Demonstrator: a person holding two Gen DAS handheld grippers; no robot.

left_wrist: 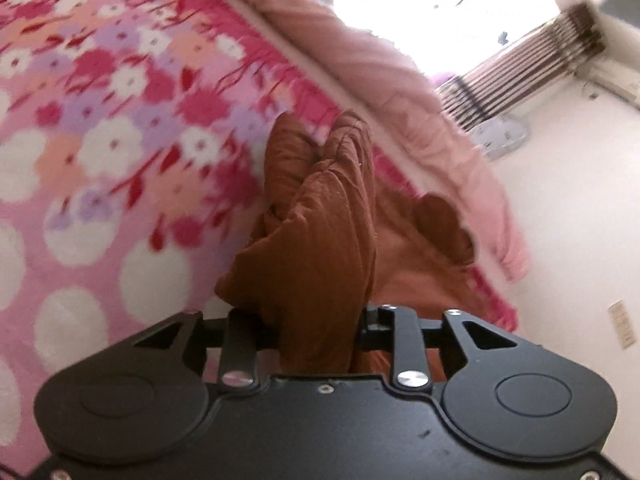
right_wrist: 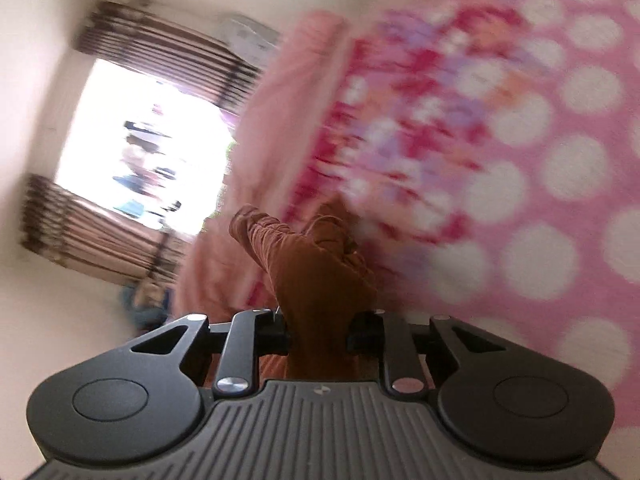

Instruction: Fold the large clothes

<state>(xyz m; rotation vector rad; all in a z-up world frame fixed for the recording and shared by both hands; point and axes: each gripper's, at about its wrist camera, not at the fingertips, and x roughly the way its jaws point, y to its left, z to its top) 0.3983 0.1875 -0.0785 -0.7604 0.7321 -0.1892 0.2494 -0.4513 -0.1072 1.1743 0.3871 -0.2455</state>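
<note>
down at the bottom centre of the left wrist view, the left gripper (left_wrist: 316, 332) is clamped on a bunch of brown garment (left_wrist: 316, 216), the ribbed cloth gathered thick between its black jaws and rising in folds toward the middle of the frame, and that's a firm pinch, cloth filling the whole gap. more of the same brown fabric spreads to the lower right of the bunch, lying against the pink floral blanket (left_wrist: 120, 120) that fills the left half of the picture, white flowers and big white dots all over it, a bit smeared by blur. along the upper right runs a pale pink quilt (left_wrist: 400, 80), heaped at the blanket's far edge, and past it a bright window (left_wrist: 440, 12) with striped curtains (left_wrist: 520, 68) glares in the top right corner against a white wall. over to the right wrist view now, and it's the same story: the right gripper (right_wrist: 318, 332) at bottom centre is closed on the brown garment too, a twisted length of it (right_wrist: 316, 272) running up from between the jaws to mid-frame, one end poking out to the left. the dotted pink blanket (right_wrist: 560, 160) sweeps across the right side, heavily blurred, the pale quilt (right_wrist: 288, 120) sits in the middle, and the window (right_wrist: 140, 140) blazes on the left between its striped curtains (right_wrist: 100, 232).
</note>
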